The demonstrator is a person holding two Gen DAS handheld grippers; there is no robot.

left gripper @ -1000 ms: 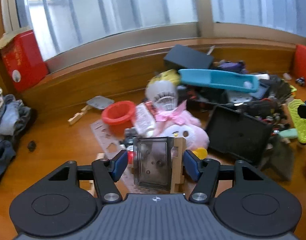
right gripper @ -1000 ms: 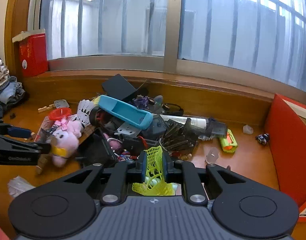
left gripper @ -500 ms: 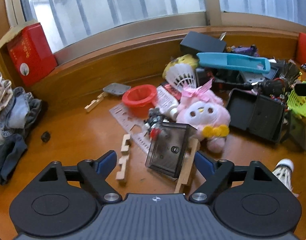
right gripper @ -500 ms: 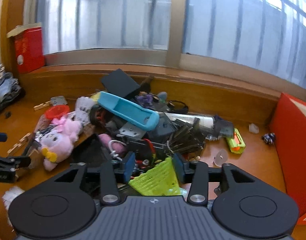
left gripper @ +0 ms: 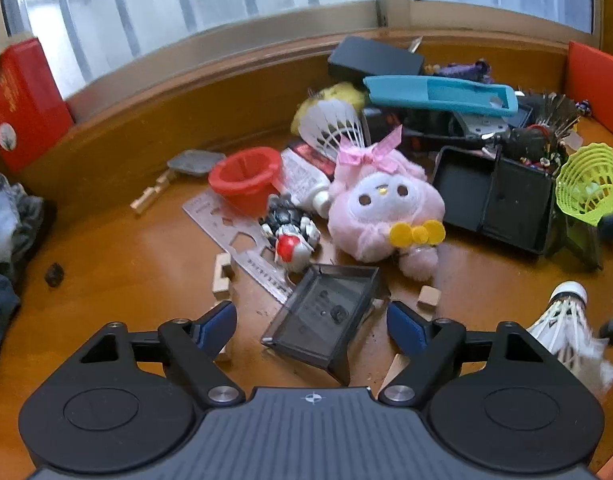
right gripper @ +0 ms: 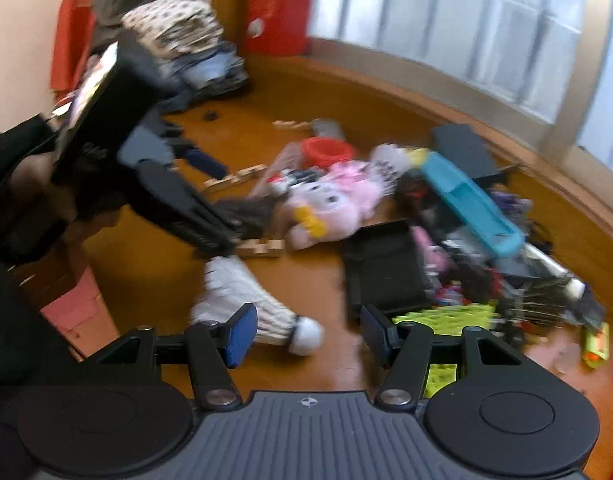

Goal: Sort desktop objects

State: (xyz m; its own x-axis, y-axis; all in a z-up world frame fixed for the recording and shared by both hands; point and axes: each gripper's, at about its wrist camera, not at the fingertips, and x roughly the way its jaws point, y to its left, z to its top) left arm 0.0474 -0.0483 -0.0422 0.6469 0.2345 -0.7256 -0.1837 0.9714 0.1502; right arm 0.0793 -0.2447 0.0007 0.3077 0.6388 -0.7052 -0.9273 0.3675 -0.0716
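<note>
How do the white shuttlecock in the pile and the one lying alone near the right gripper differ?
The pile shuttlecock sits among clutter beside the pink plush, its feather skirt open toward the camera; the lone shuttlecock lies on its side on bare desktop, cork showing. The pile one's feathers look tidy; the lone one's look frayed at the skirt edge. Both are white feather shuttlecocks, and no gripper holds either.

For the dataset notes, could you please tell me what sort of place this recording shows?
Most likely a home: a wooden bay-window ledge used as a dumping spot. Barred windows curve around it, folded clothes are stacked at one end, and toys such as a pink plush and shuttlecocks lie scattered about.
</note>
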